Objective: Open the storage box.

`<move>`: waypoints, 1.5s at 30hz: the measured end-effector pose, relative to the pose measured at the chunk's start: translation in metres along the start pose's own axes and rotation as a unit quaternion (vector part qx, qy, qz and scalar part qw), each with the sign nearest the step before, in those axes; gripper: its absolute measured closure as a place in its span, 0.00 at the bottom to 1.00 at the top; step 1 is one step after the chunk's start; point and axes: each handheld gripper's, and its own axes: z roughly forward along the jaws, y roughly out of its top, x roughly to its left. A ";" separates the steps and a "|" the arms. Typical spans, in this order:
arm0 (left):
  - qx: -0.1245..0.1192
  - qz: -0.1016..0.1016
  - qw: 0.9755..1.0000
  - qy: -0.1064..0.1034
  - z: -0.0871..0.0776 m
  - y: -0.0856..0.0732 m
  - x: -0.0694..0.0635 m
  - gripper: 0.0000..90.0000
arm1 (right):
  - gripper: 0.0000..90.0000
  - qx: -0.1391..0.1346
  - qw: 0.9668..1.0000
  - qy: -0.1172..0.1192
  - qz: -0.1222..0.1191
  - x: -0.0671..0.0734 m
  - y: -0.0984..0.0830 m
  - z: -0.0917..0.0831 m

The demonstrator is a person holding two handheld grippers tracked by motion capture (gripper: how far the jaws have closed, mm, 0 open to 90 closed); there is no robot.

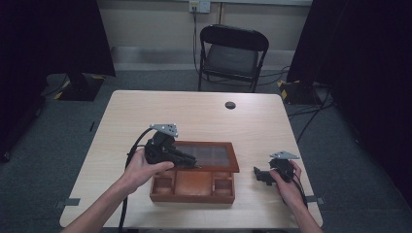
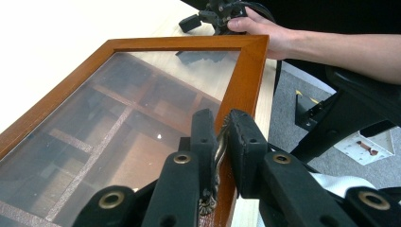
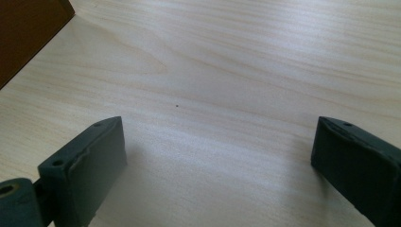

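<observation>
At worktop (image 1: 204, 114) centre: left tool (image 2: 221, 142) pinching brass latch (image 2: 218, 151) on box lid (image 2: 246, 71), lifting; right tool (image 3: 217, 165) resting wide open, holding nothing.

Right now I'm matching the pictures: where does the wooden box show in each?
High view: wooden box, bottom centre, lid raised.
Left gripper view: its glass lid fills the left.
Right gripper view: a brown corner, top left.
Shared landmark: the pale table.

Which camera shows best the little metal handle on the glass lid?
The left gripper view: the metal handle sits close up, pinched by the left tool at the lid frame. In the high view the tool hides it. The right gripper view looks at bare table.
</observation>
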 end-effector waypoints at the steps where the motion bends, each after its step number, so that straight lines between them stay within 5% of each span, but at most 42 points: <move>1: -0.002 0.002 1.000 0.001 0.000 0.001 0.000 0.90 | 0.04 0.000 1.000 0.000 -0.001 0.000 0.000 0.000; 45: -0.007 0.000 1.000 0.020 -0.014 0.031 0.008 0.90 | 0.03 0.001 1.000 0.002 -0.001 0.000 0.001 0.001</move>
